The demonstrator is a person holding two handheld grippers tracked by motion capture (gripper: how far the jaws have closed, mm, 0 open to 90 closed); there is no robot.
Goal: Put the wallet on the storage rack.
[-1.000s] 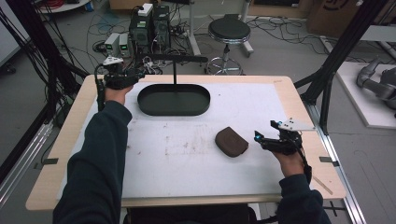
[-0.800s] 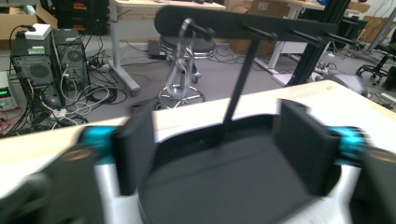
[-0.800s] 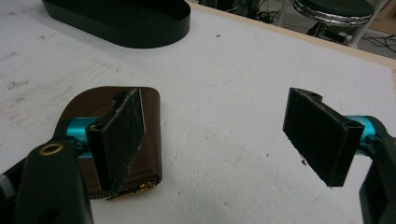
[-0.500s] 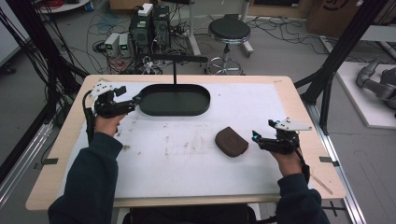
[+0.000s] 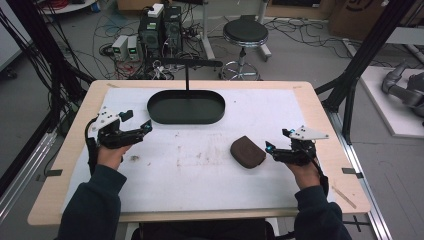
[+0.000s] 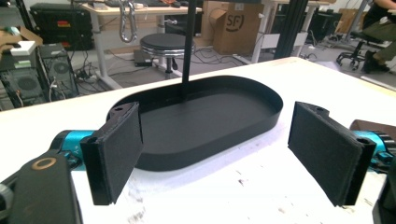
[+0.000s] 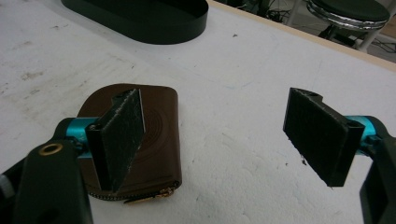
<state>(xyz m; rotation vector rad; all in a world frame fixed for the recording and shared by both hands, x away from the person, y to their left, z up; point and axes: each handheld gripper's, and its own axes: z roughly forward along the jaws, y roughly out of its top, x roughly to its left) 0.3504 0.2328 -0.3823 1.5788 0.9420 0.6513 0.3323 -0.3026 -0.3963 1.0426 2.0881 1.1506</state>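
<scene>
While both sets of jaws gape empty, the left gripper (image 5: 136,128) faces the black tray (image 5: 186,107) at twelve o'clock, and the right gripper (image 5: 276,146) sits just beside the brown wallet (image 5: 247,151).

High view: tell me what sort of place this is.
Probably a robotics lab or workshop. Behind the table stand computer towers amid loose cables on the floor, with a round stool nearby, and black frame struts rise around the table.

I see a brown zipped wallet (image 5: 248,151) lying flat on the white surface (image 5: 200,165), well apart from the empty black oval tray (image 5: 186,107).
</scene>
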